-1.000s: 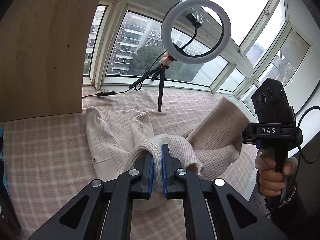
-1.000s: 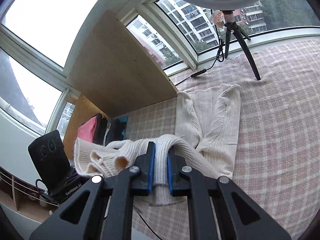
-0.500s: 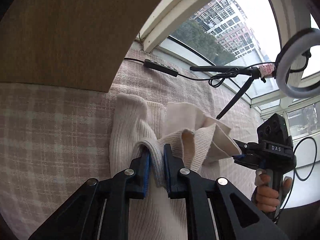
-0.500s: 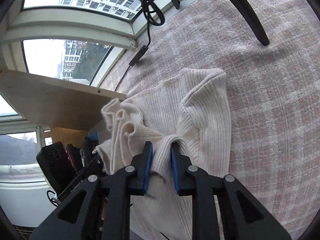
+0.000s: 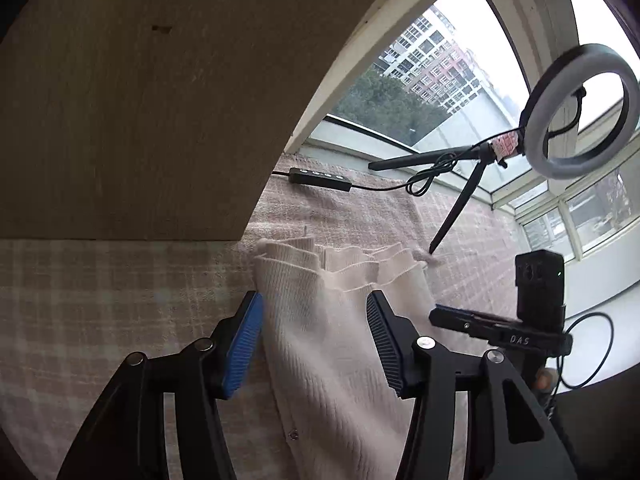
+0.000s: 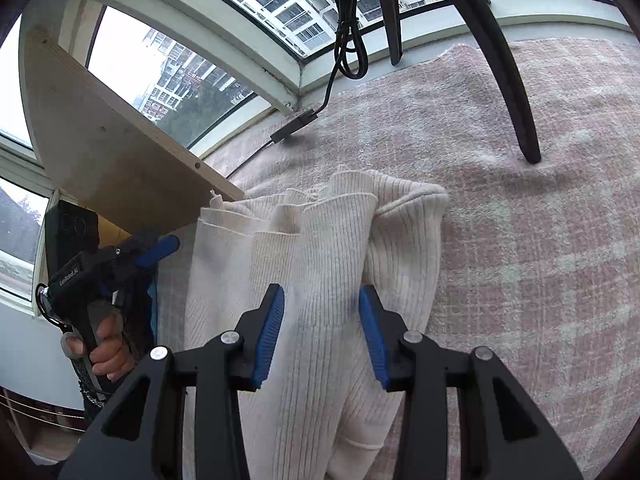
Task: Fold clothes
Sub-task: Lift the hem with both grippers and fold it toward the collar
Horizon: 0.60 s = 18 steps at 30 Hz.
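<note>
Left wrist view, both claws agape over cream sweater (image 5: 332, 344), pink plaid blanket (image 5: 100, 300), bay windows (image 5: 404, 92).

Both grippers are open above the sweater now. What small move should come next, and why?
Probably lift both away. The left gripper and right gripper stand open, and the cream sweater lies folded on the checked blanket, its edges roughly together.

"DAS" stands on the right gripper (image 5: 448, 316); "GenRobot.AI" on the left gripper (image 6: 160, 246).
</note>
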Each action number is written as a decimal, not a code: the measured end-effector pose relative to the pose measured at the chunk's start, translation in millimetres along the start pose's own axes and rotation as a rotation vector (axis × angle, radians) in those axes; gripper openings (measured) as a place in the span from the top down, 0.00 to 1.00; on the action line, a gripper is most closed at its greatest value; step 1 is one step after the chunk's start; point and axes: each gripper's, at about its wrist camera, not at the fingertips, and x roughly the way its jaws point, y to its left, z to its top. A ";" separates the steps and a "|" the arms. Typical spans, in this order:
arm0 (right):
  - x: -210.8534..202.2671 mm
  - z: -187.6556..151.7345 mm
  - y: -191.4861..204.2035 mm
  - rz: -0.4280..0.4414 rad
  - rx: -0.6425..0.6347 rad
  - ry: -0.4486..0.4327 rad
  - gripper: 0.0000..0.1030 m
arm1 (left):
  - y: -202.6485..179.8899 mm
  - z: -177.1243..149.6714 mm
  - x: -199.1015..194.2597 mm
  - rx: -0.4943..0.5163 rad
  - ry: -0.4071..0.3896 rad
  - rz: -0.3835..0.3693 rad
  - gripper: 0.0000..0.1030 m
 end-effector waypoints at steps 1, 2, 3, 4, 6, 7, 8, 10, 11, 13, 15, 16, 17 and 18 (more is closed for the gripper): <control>2.8 0.0 2.7 -0.021 -0.017 0.002 0.63 | -3.4 -5.2 -0.7 0.043 -0.002 0.039 0.51; 5.6 0.0 5.4 -0.043 -0.034 0.005 0.63 | -4.6 -11.0 0.2 0.077 -0.004 0.051 0.50; 8.0 0.1 7.7 -0.054 -0.051 0.006 0.63 | -5.0 -15.0 3.3 0.098 -0.005 0.072 0.49; 10.0 0.4 8.6 -0.052 -0.061 0.008 0.63 | -4.7 -17.3 9.5 0.112 -0.001 0.093 0.50; 15.0 1.7 9.2 -0.058 -0.067 0.000 0.63 | -5.1 -18.2 23.9 0.117 0.022 0.090 0.55; 17.6 2.4 9.4 -0.064 -0.070 -0.005 0.63 | -6.7 -18.0 29.9 0.123 0.019 0.080 0.69; 20.2 3.1 9.7 -0.070 -0.072 -0.011 0.65 | -10.7 -18.1 34.0 0.137 0.021 0.091 0.80; 19.4 1.8 13.6 -0.076 -0.078 -0.026 0.88 | -19.8 -18.4 37.0 0.161 0.024 0.110 0.94; 15.4 0.2 16.0 -0.067 -0.078 -0.038 0.88 | -26.7 -18.0 30.1 0.176 0.013 0.097 0.94; -2.9 -3.7 15.9 -0.001 -0.054 -0.064 0.89 | -40.6 -17.2 15.5 0.206 -0.013 0.070 0.94; -24.2 -6.5 9.7 0.076 -0.012 -0.083 0.89 | -50.0 -11.2 14.2 0.233 -0.035 0.124 0.88; -32.4 -6.5 3.8 0.091 0.005 -0.096 0.89 | -50.8 -8.1 22.1 0.254 -0.026 0.170 0.83; -34.8 -4.1 -4.2 0.082 0.017 -0.106 0.89 | -48.0 -4.8 34.1 0.254 -0.002 0.232 0.80; -29.2 0.9 -12.9 0.058 0.035 -0.099 0.89 | -42.7 -0.7 47.1 0.235 0.032 0.285 0.80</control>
